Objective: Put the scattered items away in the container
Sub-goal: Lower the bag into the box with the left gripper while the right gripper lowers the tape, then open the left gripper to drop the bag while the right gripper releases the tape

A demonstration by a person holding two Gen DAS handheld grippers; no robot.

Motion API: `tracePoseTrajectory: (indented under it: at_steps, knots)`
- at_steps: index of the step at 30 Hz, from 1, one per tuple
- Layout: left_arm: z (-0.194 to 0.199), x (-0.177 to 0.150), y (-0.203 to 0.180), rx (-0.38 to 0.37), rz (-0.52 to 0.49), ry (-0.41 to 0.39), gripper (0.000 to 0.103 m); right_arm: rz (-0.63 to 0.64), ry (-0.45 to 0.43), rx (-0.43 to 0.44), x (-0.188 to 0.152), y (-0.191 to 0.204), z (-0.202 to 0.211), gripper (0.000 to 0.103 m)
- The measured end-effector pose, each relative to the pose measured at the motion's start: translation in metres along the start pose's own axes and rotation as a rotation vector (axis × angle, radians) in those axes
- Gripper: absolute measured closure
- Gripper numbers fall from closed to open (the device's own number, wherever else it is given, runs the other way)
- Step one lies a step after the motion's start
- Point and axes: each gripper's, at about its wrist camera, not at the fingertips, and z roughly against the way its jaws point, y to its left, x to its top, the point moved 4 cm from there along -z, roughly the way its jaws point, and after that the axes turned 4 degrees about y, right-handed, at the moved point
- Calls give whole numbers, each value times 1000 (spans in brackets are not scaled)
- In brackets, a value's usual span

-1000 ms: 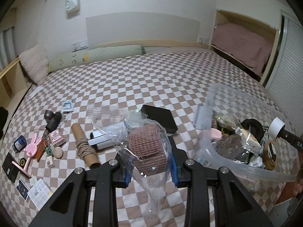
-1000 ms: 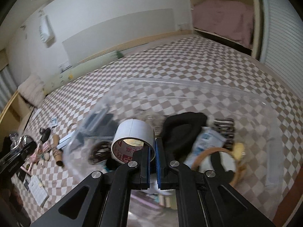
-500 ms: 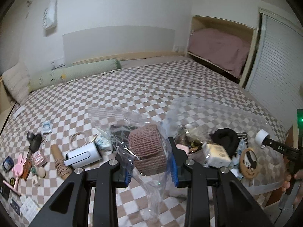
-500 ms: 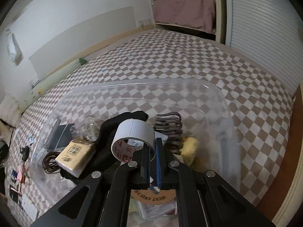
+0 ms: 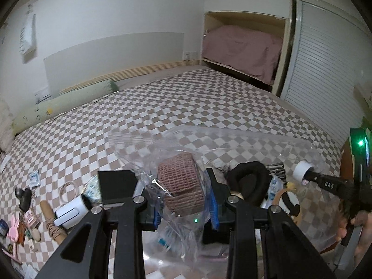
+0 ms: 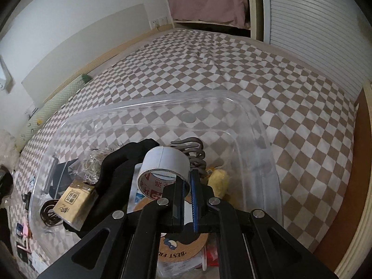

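Observation:
My left gripper [image 5: 180, 188] is shut on a pink-brown knitted piece [image 5: 180, 179] wrapped in a crinkled clear bag [image 5: 148, 153]. It hangs just left of the clear plastic bin [image 5: 260, 139]. My right gripper [image 6: 187, 182] is shut on the wall of a white tape roll [image 6: 162, 162], held over the middle of the bin [image 6: 267, 144]. Inside lie a black fabric item [image 6: 121, 162], a gold box [image 6: 74, 200], a cork coaster [image 6: 183, 248], a grey hair claw [image 6: 195, 153] and something yellow [image 6: 217, 181]. The left wrist view shows that roll [image 5: 301, 173] at the right, with a hand [image 5: 346, 230] below.
Loose things lie on the checked bed at the left: a white device [image 5: 69, 214], a twine-wrapped cardboard tube [image 5: 50, 218], a black box [image 5: 116, 186], a pink bunny comb [image 5: 14, 230] and small packets. A green bolster [image 5: 60, 104] lines the far edge. The bed's wooden edge [image 6: 358, 186] runs right of the bin.
My left gripper has swung right with the bagged piece, from above the scattered items to the bin's side. My right gripper carried the tape roll further over the bin, then held still.

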Motion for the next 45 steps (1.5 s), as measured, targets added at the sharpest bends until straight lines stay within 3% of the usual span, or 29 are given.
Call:
tracePoseTrajectory:
  at_steps: [12,24,26,28,36,40,45]
  knots:
    - [-35,24,-45,-51,-53,31,71,-16,11,-29,-5,-2,-5,98]
    - [-74,32,-42,-54,4,147,71,-18,30,-3,-4,-2,-12,98]
    - [-76,33,-41,-53,18,145,65,-14,31,1,-4,-1,-12,98]
    - [-80,31,-40,-56,41,148,45,-12,31,5,-4,-1,-13,98]
    - [-91,17,-45,-83,61,180,44,-17,26,34,-3,-1,-13,98]
    - [-91,12,-45,-94,48,192,34,-24,8,57,-1,-1,-10,98]
    - [-83,11,-40,-72,23,181,34,-4,34,73,-2,3,-13,98]
